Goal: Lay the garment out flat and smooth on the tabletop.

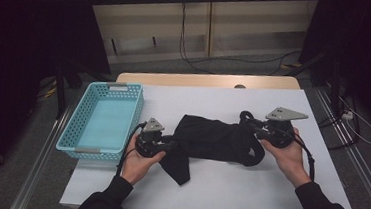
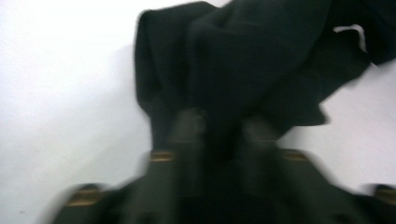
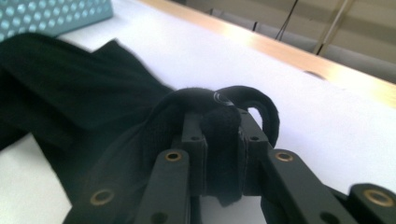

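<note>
Black cloth (image 1: 216, 139) lies bunched mid-table on the white top (image 1: 247, 189), stretched between both grippers. Left gripper (image 1: 163, 144) pinches the cloth's left end, jaws clenched on a fold; the left gripper view is blurred but shows fabric (image 2: 243, 65) wedged between them. Right gripper (image 1: 257, 130) is clamped on the right end; in the right gripper view a thick hem (image 3: 224, 123) sits squeezed between the jaws. Blue basket (image 1: 79, 126) sits just left of the cloth, near the left hand (image 1: 138, 163).
</note>
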`<state>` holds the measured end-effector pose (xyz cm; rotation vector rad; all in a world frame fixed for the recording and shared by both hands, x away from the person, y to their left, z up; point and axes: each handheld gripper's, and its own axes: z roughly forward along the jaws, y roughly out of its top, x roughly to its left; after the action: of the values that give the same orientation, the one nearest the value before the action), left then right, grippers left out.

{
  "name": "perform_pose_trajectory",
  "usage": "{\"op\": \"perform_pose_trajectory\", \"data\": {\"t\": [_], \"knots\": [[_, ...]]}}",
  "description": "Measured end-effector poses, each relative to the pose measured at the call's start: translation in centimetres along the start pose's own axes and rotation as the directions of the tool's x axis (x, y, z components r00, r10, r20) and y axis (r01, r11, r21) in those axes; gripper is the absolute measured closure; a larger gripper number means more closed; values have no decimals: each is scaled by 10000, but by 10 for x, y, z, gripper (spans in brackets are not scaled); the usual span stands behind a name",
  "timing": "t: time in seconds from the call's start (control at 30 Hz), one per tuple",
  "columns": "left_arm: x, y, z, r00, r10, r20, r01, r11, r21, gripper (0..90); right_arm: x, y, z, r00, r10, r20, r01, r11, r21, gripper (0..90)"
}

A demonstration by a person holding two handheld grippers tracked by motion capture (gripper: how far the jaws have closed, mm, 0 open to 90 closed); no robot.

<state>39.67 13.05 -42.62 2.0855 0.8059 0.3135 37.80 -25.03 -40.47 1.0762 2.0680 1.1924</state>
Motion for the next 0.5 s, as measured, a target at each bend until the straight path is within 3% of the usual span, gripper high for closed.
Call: {"op": "perform_pose_trajectory", "data": {"t": [0.13, 0.3, 0.43, 0.5], "knots": [[-4, 8, -5, 9990, 439, -79, -441, 9985, -330, 525, 6, -3, 6, 9998, -211, -73, 213, 9994, 276, 714], [-17, 24, -13, 9958, 908, 88, -896, 9919, -897, 505, 6, -3, 3, 9998, -211, -64, 213, 9992, 342, 598], [-20, 28, -17, 9956, 924, 123, -905, 9899, -1090, 496, 7, -7, -6, 9998, -174, -47, 176, 9990, 423, 543], [-18, 27, -15, 9956, 939, 32, -932, 9913, -928, 494, 7, -14, -12, 9999, -158, -45, 160, 9986, 499, 520]]}}
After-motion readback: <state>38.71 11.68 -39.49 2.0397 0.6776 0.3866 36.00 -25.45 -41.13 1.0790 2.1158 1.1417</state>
